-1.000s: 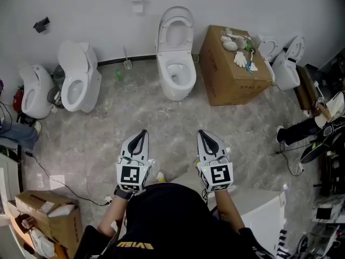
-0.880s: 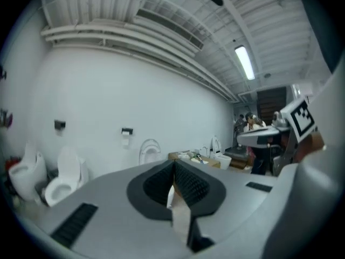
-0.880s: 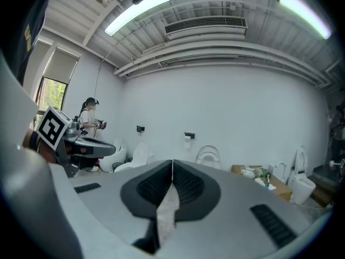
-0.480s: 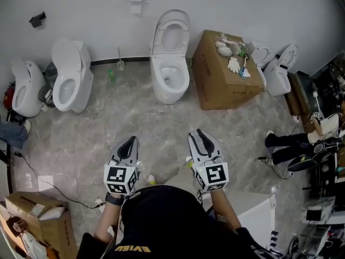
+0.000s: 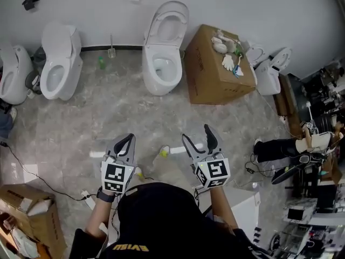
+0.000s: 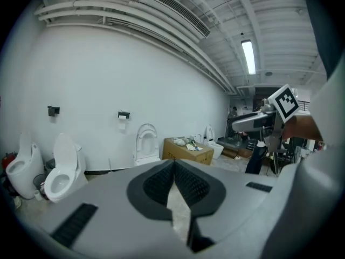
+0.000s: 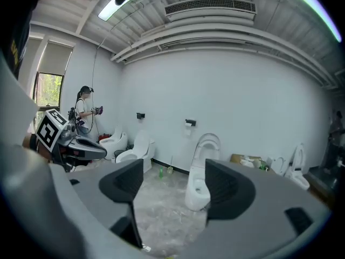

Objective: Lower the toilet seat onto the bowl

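A white toilet (image 5: 160, 63) stands against the far wall, its seat and lid (image 5: 167, 21) raised upright above the bowl; it also shows in the right gripper view (image 7: 198, 188) and small in the left gripper view (image 6: 145, 147). Both grippers hang well short of it over the floor. My left gripper (image 5: 125, 140) is shut with nothing in it. My right gripper (image 5: 198, 134) is opening its jaws, and nothing lies between them.
A cardboard box (image 5: 213, 69) with gloves and brushes on top stands right of the toilet. Two more toilets (image 5: 56, 63) stand at the left, another (image 5: 268, 72) at the right. A toilet brush (image 5: 111, 51) and a green bottle (image 5: 101, 63) sit by the wall. Cables and equipment crowd the right side.
The view has moved forward, so the toilet sits a little nearer. The right gripper's jaws have gone from shut to spread apart. The left gripper stays shut.
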Demonstrator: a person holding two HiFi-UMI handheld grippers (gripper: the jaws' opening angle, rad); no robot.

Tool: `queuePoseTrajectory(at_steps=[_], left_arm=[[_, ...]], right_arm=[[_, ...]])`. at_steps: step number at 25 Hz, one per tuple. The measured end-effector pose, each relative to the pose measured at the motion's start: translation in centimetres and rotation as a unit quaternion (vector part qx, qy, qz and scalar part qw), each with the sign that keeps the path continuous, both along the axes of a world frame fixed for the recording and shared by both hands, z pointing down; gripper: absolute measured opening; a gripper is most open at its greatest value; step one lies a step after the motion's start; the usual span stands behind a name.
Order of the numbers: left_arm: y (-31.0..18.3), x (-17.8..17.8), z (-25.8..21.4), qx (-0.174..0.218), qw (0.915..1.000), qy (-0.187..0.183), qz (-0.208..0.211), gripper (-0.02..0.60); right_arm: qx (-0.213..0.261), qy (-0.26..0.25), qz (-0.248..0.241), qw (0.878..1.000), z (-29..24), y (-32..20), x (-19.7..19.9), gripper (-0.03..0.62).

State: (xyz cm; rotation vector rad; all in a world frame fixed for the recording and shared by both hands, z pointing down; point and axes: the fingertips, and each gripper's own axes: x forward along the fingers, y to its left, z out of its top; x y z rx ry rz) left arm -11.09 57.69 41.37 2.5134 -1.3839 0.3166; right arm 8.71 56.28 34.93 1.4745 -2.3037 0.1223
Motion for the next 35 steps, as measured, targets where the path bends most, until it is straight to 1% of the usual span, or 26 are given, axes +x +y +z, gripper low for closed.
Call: queuePoseTrajectory(at_steps=[3,6,10,15,20,23,25,32,35], left_arm=[[-1.0,-0.2,1.0,-0.007,1.0000,-0.002,-0.002,0.012],[-2.0,-0.2,1.0,-0.006,1.0000,-0.004,-0.006,0.012],[-3.7,-0.3,1.0,-0.010,0.9999,-0.003,-0.013,0.012],[-7.1,-0.9,1.0,-0.011,0.9997,-0.015,-0.019,0.012],[-13.0,-0.8,0.4,-0.008,0.9993,-0.029,-0.024,0.012],[-17.3,-0.4,-0.2,-0.010,0.9992,-0.031,-0.024,0.012],[-20.4,0.0,-0.5,-0.012,0.9989,-0.040,-0.019,0.012],[-31.2,2.5,-2.5,-0.004,0.9974,-0.072,-0.001,0.012],[-34.8,3.8,-3.9,0.001,0.9965,-0.084,0.005,0.012]], right_arm=[[-0.015,0.003,0.002,1.000,0.9,-0.5,0.2,0.392],[-0.025,0.004,0.003,1.000,1.6,-1.6,0.5,0.428],[-0.027,-0.001,0.000,1.000,2.1,-3.8,0.3,0.432],[-0.028,-0.010,-0.003,1.000,2.7,-7.8,0.0,0.431],[-0.028,-0.023,0.002,0.999,3.3,-14.3,0.9,0.431],[-0.028,-0.030,0.009,0.999,3.2,-18.8,1.7,0.431],[-0.029,-0.036,0.015,0.999,3.2,-21.9,2.4,0.431],[-0.020,-0.055,0.046,0.997,3.7,-31.9,5.9,0.431],[-0.018,-0.064,0.047,0.997,3.6,-35.3,6.7,0.430]])
